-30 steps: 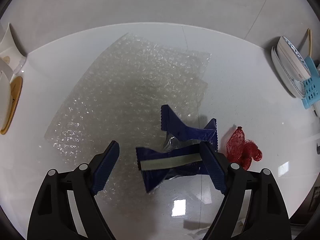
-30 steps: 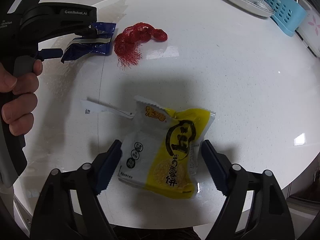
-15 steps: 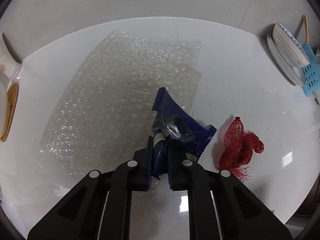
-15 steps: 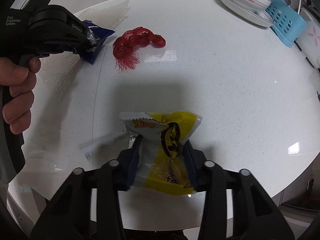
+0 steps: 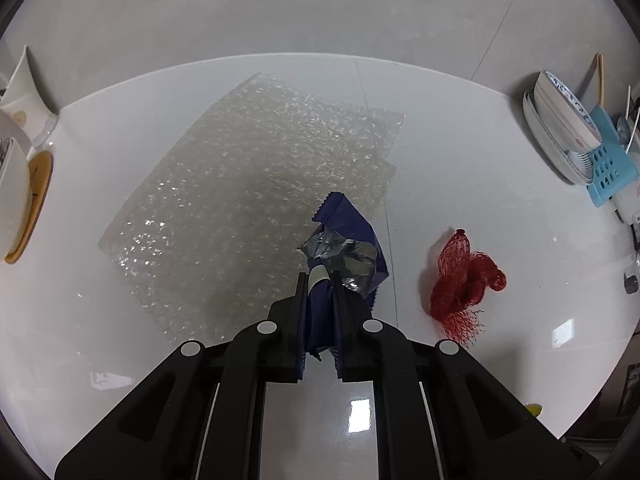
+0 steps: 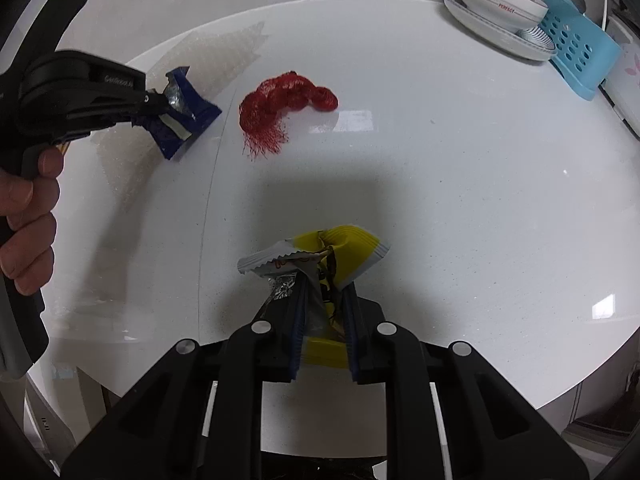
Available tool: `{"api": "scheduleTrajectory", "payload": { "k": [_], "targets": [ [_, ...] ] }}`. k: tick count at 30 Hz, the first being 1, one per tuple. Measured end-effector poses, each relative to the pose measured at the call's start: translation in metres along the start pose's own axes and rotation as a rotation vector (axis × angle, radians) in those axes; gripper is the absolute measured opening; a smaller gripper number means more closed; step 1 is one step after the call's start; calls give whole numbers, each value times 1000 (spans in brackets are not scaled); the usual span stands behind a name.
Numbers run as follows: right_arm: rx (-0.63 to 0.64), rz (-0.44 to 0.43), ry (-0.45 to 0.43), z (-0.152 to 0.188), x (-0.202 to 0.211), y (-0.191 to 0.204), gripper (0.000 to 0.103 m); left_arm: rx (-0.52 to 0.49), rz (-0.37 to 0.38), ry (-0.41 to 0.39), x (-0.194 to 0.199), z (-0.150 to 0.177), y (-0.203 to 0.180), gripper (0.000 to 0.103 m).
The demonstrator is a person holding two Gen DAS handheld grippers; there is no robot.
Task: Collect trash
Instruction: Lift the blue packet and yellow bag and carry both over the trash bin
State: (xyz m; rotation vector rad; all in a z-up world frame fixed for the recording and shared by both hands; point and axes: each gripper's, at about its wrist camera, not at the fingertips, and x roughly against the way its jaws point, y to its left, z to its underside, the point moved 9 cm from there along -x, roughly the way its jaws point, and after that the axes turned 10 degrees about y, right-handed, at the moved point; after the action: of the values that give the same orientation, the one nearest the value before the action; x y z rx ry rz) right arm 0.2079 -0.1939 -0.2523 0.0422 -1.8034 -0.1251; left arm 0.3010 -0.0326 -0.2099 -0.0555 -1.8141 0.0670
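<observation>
Gleaming under the lights, the round white table (image 6: 440, 184) carries everything. The right gripper (image 6: 323, 280) pinches a crumpled yellow wrapper (image 6: 344, 244), its length running away along the fingers. The left gripper (image 5: 320, 280) clamps a creased blue wrapper (image 5: 348, 226), foil lining showing, above bubble wrap (image 5: 240, 184). Red mesh netting (image 6: 280, 108) lies bunched just beside; dishes (image 6: 496, 12) stand at the far edge.

We see a navy wrapper (image 5: 352, 228) with silver foil lining, a yellow-and-white wrapper (image 6: 340, 248) with black markings, a red mesh net (image 5: 464, 280), clear bubble wrap (image 5: 256, 200), a white table (image 6: 460, 184) and a light-blue perforated rack (image 6: 580, 48).
</observation>
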Motion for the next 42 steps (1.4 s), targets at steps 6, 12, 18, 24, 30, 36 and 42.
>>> {"api": "scheduleTrajectory", "payload": {
  "k": [6,12,18,24,30,36,42],
  "targets": [
    [6,-10,-33,1,19,-9,16,25,25,-27,21,7,0,9],
    [22,-12,-61,3,33,-14,16,32,39,-47,42,26,-2,9],
    [39,-17,-84,9,47,-15,16,47,42,-56,56,47,-1,9],
    [50,-31,-110,16,60,-17,16,58,39,-60,66,73,-1,9],
    [63,-42,-129,25,69,-19,16,68,39,-66,77,95,-5,9],
    [85,-46,-151,35,79,-22,16,78,43,-70,87,114,-7,9],
    [99,-49,-167,45,89,-26,16,92,51,-77,97,135,-11,9]
  ]
}}
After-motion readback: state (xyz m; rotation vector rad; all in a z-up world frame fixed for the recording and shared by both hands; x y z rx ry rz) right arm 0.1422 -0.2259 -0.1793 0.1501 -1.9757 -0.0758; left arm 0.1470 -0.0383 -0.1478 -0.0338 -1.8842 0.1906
